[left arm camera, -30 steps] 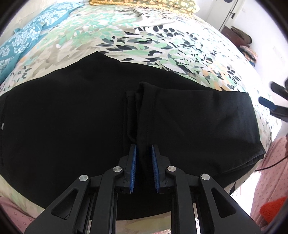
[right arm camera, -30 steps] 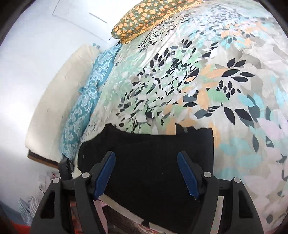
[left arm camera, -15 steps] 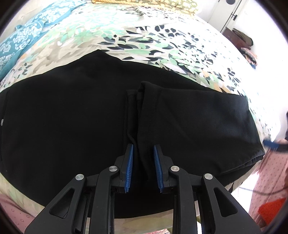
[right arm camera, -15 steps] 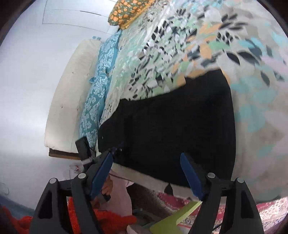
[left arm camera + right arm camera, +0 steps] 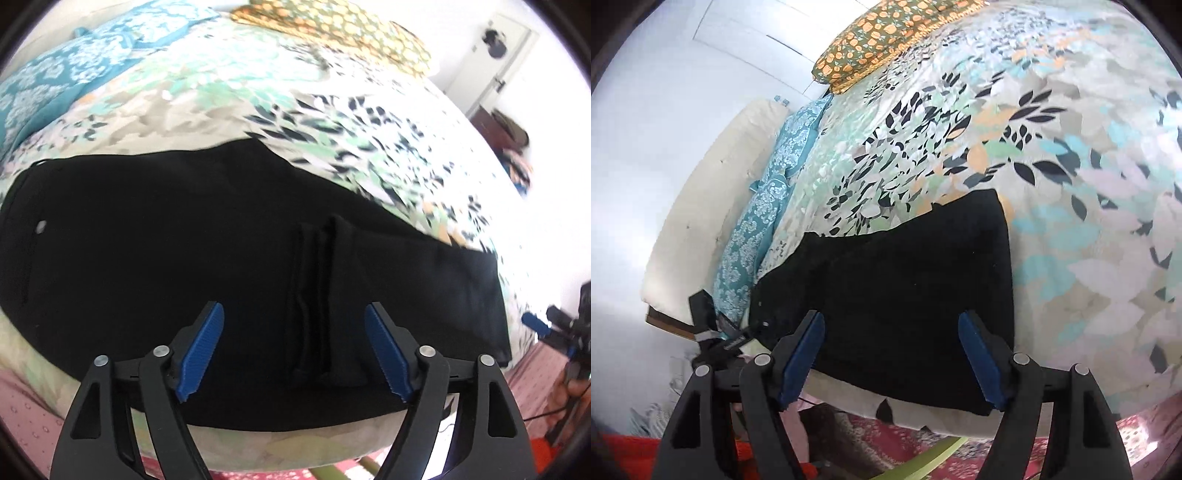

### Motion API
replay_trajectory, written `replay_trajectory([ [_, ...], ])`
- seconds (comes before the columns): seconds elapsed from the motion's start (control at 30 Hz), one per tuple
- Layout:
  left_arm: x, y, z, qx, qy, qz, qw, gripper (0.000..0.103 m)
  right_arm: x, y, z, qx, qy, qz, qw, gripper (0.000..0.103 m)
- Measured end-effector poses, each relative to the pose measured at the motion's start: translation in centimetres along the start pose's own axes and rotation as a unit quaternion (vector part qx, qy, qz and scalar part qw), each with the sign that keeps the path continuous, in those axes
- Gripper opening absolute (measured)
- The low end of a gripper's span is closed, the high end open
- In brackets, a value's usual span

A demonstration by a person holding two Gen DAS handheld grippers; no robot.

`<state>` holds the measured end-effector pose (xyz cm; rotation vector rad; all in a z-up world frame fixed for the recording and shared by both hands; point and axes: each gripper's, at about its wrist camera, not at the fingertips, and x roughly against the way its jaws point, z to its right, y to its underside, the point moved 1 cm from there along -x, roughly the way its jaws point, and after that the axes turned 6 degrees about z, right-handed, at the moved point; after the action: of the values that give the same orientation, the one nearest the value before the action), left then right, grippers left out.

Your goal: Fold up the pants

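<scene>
Black pants (image 5: 221,258) laid flat across near edge of bed, on leaf-print bedspread (image 5: 332,122); folded once, hem ends stacked mid-garment as a ridge of layered edges (image 5: 317,295).

Left hand-held gripper (image 5: 295,350): jaws spread wide, blue pads (image 5: 201,350) either side of the ridge, nothing between them but cloth below; contact with fabric cannot be told. Ridge directly ahead, between the fingers. Small pale button or rivet (image 5: 41,225) far left of this gripper, on waist end of pants. Teal patterned pillow (image 5: 55,85) ahead-left, orange-flowered pillow (image 5: 332,29) far ahead. White door (image 5: 495,55) ahead-right, view blurred there.

Right hand-held gripper (image 5: 892,358): jaws spread wide, holding nothing; folded end of pants (image 5: 905,295) directly ahead and beneath, squared edge running just right of the right-side pad (image 5: 979,358). Same gripper visible at far right edge of left wrist view (image 5: 554,328), off the bed edge beside the fold. Left gripper's body seen low-left in right wrist view (image 5: 720,343). Bedspread (image 5: 1071,184) fills area ahead-right; teal pillow (image 5: 768,206) and orange-flowered pillow (image 5: 886,37) ahead-left; cream headboard (image 5: 701,206) beyond.
</scene>
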<state>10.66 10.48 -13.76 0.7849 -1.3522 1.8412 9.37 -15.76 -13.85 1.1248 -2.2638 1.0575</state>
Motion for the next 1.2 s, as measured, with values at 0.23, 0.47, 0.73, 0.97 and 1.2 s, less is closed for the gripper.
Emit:
replay_trajectory([
  [0.23, 0.8, -1.2, -5.4, 0.098, -0.045, 0.011, 0.9941, 0.085, 0.6, -0.2, -1.3, 0.074, 0.041, 0.017, 0.996, 0.076],
  [0.47, 2.4, -2.5, -9.6, 0.158, -0.045, 0.025, 0.9861, 0.085, 0.0, 0.4, -2.0, 0.092, 0.044, 0.005, 0.995, 0.076],
  [0.73, 6.1, -8.1, -22.3, 0.244, -0.120, 0.064, 0.9601, 0.086, -0.1, 0.7, -2.1, 0.093, 0.050, 0.003, 0.994, 0.076],
  [0.97, 2.1, -8.2, -26.5, 0.226, -0.126, -0.035, 0.9653, 0.086, -0.6, 1.0, -2.4, 0.090, 0.049, -0.003, 0.995, 0.076],
  [1.2, -2.7, -7.5, -27.9, 0.208, -0.157, -0.089, 0.9615, 0.103, -1.0, 1.5, -3.4, 0.110, 0.049, -0.015, 0.993, 0.076],
])
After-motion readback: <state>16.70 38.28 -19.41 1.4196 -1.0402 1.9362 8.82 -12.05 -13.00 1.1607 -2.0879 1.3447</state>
